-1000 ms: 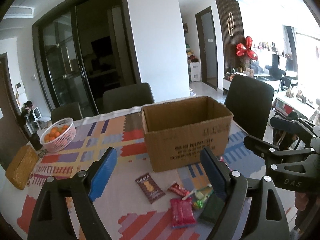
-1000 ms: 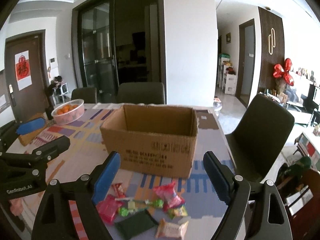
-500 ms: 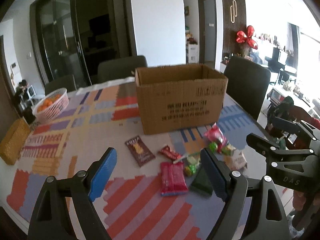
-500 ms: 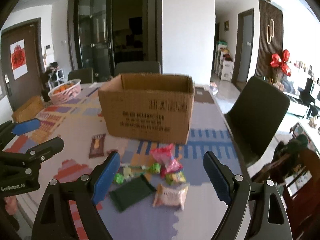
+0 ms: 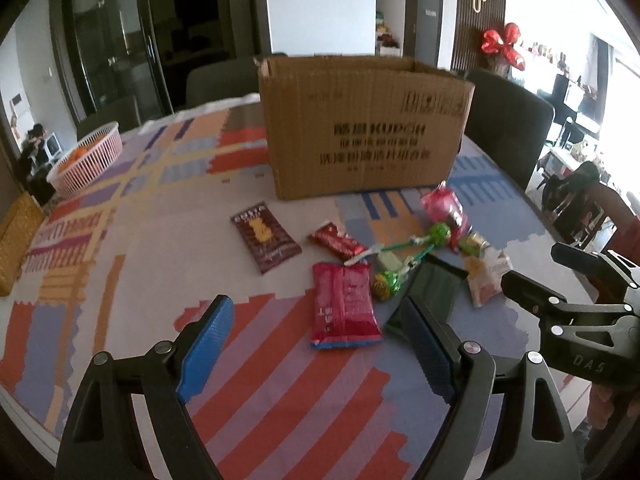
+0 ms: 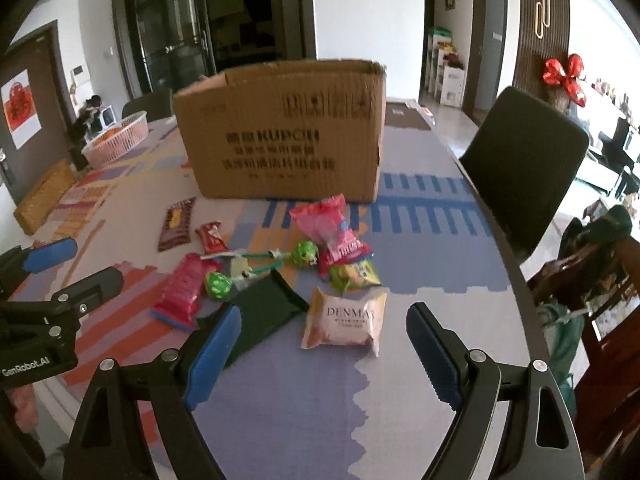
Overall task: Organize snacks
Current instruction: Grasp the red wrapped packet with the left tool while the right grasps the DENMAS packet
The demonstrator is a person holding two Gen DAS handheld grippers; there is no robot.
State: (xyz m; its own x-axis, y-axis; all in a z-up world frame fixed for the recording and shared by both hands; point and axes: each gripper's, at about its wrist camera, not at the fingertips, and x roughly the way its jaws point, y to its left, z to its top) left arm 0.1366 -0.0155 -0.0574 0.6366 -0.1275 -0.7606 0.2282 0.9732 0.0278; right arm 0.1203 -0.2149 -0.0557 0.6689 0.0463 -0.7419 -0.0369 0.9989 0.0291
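Note:
An open cardboard box (image 5: 366, 128) (image 6: 288, 132) stands on the patterned table. Before it lie loose snacks: a brown packet (image 5: 266, 237), a small red bar (image 5: 337, 241), a red packet (image 5: 344, 310) (image 6: 185, 288), green lollipops (image 5: 438, 234) (image 6: 306, 253), a dark green packet (image 5: 430, 292) (image 6: 266, 312), a pink bag (image 6: 330, 228) and a pale Denmark packet (image 6: 346, 320) (image 5: 486, 276). My left gripper (image 5: 320, 344) is open and empty, just short of the red packet. My right gripper (image 6: 322, 344) is open and empty, just short of the pale packet.
A pink basket of oranges (image 5: 86, 158) (image 6: 118, 140) and a tan woven box (image 5: 14, 240) (image 6: 44, 196) sit at the table's left. Dark chairs (image 6: 524, 168) stand around the table. The table's right edge (image 6: 516, 280) curves close to the snacks.
Both grippers have dropped and come closer to the snack pile, tilting down toward the table. Both stay open and empty.

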